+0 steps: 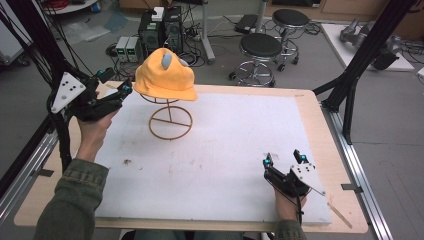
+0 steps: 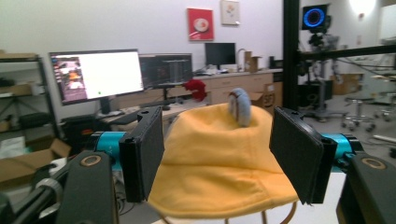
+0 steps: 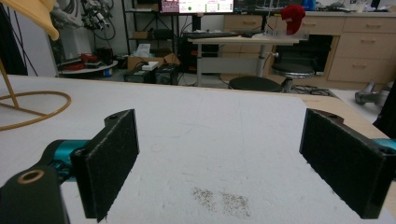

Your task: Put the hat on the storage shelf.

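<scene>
My left tool [image 1: 117,92] is raised at the far left edge of the worktop [image 1: 310,107], jaws spread wide with nothing between them. Straight ahead of it, close to its jaw tips, sits the yellow hat [image 1: 165,75] on a wire stand [image 1: 170,120]. In the left gripper view the hat [image 2: 219,163] lies in the gap framed by my two jaw pads, beyond them rather than between them; I cannot tell whether either pad touches the fabric. A small grey-blue patch [image 2: 240,106] stands up on the crown, just ahead and slightly to the side of the midline of this tool.

My right tool [image 1: 284,160] rests low near the front right part of the worktop, well apart from the hat, also wide open and holding nothing. Ahead of it, in the right gripper view, lies bare white board [image 3: 210,130] with a smudge of dark specks [image 3: 219,198] just in front of the jaws. Far off to its left are the stand's ring base [image 3: 35,109] and a corner of the hat brim [image 3: 35,14], both cut off by the picture's edge.

The upper stand is hidden under the hat. In the left gripper view only bits of wire show beneath the brim. What the grey-blue patch is, I cannot make out.
</scene>
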The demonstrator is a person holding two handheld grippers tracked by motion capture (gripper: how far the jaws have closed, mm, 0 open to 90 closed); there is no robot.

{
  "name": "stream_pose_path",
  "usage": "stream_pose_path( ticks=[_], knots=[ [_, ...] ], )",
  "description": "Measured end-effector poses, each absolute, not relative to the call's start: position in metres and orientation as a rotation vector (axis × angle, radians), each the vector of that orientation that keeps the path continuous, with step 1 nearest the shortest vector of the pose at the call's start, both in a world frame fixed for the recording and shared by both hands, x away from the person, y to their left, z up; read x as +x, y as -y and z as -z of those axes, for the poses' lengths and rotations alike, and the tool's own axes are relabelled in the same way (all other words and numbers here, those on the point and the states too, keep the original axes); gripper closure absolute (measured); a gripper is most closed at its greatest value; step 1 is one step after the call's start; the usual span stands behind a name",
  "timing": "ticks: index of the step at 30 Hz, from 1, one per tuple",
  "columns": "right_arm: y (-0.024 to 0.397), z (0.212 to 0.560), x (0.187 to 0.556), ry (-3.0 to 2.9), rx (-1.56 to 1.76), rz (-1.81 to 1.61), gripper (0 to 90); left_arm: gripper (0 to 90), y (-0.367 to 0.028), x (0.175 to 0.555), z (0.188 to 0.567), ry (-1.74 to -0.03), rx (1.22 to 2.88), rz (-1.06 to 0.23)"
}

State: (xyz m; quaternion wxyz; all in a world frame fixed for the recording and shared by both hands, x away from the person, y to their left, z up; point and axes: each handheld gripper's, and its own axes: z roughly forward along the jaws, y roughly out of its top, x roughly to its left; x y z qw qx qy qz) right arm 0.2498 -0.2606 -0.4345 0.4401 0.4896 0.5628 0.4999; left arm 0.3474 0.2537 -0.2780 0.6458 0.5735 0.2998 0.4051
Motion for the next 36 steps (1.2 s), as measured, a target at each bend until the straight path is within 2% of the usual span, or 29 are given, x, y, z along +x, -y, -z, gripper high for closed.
stream_pose_path(
  ticks=[4,15,36],
  knots=[
    [0.260,0.434,0.249,-1.396,1.218,-1.247,10.7,35.4,-0.258,0.338,0.285,-0.733,1.270,-1.015],
    [0.260,0.434,0.247,-1.392,1.224,-1.246,10.7,33.2,-0.270,0.319,0.306,-0.874,1.212,-1.127],
    [0.260,0.435,0.247,-1.397,1.231,-1.239,10.7,30.4,-0.290,0.289,0.359,-1.039,1.192,-1.125]
  ],
)
